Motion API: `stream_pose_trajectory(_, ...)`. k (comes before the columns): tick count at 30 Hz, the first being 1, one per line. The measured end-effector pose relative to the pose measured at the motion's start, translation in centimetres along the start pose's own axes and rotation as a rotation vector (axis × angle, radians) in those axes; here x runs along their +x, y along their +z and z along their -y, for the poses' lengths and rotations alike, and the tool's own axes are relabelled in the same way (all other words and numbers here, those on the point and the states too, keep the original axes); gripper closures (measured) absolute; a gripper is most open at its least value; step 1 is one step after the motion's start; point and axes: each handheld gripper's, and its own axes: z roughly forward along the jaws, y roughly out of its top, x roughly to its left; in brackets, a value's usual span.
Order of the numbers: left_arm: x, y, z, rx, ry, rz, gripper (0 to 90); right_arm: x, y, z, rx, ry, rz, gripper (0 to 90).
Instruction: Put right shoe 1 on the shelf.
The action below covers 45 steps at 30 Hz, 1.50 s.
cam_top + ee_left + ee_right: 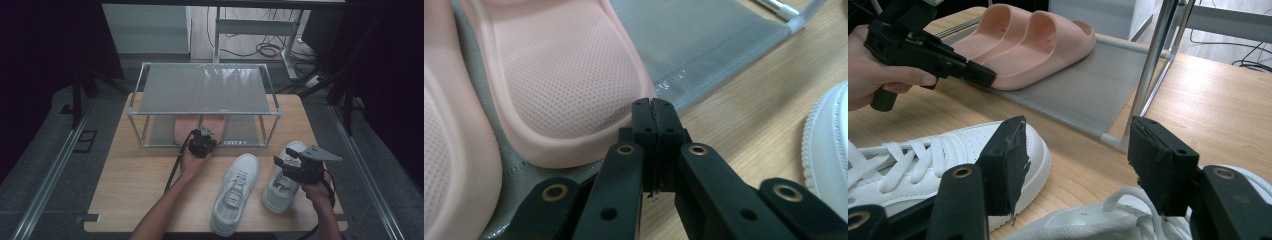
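Note:
A pair of pink slippers (pixel 200 125) lies on the lower grey shelf of a metal shoe rack (pixel 205 90). My left gripper (pixel 202 136) is shut with nothing between its jaws, and its tips sit at the heel edge of the right-hand slipper (pixel 564 75); in its own view the left gripper (pixel 654 107) meets that rim. Two white sneakers (pixel 235 192) (pixel 282 180) stand on the wooden table. My right gripper (pixel 286 156) hangs open just above the right sneaker (pixel 1108 220), with its jaws wide apart (pixel 1075 160). The left gripper (pixel 987 77) shows there beside the slippers (pixel 1033 40).
The rack's front post (pixel 1153 65) and low shelf rail stand between the sneakers and the slippers. The second slipper (pixel 444 150) lies close beside the first. The rack's top shelf (pixel 205 87) is bare. Cables lie on the floor behind the table (pixel 265 50).

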Motion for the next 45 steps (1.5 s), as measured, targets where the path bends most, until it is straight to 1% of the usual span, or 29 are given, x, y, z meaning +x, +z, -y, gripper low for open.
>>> stream_pose_trajectory(3,0.2,0.1,0.0,-0.002,-0.012,0.0,90.0,0.0,0.0,0.0,-0.002,-0.001,0.001,41.0)
stream_pose_trajectory(6,0.0,0.0,0.0,0.001,0.0,0.0,90.0,0.0,0.0,0.0,-0.002,-0.001,0.0,41.0)
stream_pose_trajectory(8,-0.1,-0.5,0.1,-0.001,0.011,0.003,89.2,0.0,0.0,0.0,-0.004,0.0,0.001,41.0)
stream_pose_trajectory(10,-0.2,-1.4,0.3,-0.015,0.027,0.003,88.7,-0.1,-0.1,0.0,-0.006,0.001,0.002,41.0)
stream_pose_trajectory(11,-0.2,-1.8,0.4,-0.02,0.028,0.006,88.5,-0.1,-0.2,0.0,-0.007,0.002,0.003,41.0)
stream_pose_trajectory(13,-0.1,-2.9,1.0,-0.041,0.022,0.015,87.9,-0.2,-0.2,0.0,-0.009,0.004,0.005,41.0)
stream_pose_trajectory(16,0.4,-4.9,2.3,-0.06,0.009,0.024,87.1,-0.1,-0.3,-0.1,-0.011,0.002,0.007,41.0)
stream_pose_trajectory(20,1.3,-7.1,4.2,-0.069,-0.011,0.026,86.1,0.0,-0.2,-0.1,-0.008,0.002,0.005,41.0)
stream_pose_trajectory(24,1.9,-8.6,6.0,-0.07,-0.02,0.028,85.0,0.1,-0.1,-0.1,-0.004,-0.002,0.005,41.0)
stream_pose_trajectory(29,2.2,-9.4,7.6,-0.066,-0.041,0.033,83.6,0.2,0.0,-0.1,-0.001,-0.002,0.004,41.0)
stream_pose_trajectory(31,2.3,-9.6,8.0,-0.064,-0.043,0.034,82.7,0.2,0.0,-0.1,0.0,-0.003,0.003,41.0)
stream_pose_trajectory(35,2.3,-10.2,8.7,-0.074,-0.054,0.029,79.0,0.2,0.0,0.0,0.001,-0.003,0.004,41.0)
stream_pose_trajectory(37,2.3,-10.6,8.9,-0.087,-0.064,0.031,76.9,0.2,0.0,0.0,0.0,-0.002,0.005,41.0)
stream_pose_trajectory(40,2.4,-11.0,9.2,-0.073,-0.064,0.038,73.9,0.2,0.1,0.0,0.002,-0.003,0.004,41.0)
stream_pose_trajectory(43,2.5,-11.5,9.6,-0.065,-0.088,0.05,69.7,0.3,0.1,0.0,0.002,-0.006,0.001,41.0)
stream_pose_trajectory(45,2.5,-11.9,9.9,-0.061,-0.095,0.056,67.2,0.3,0.1,0.0,0.001,-0.006,0.0,40.9)
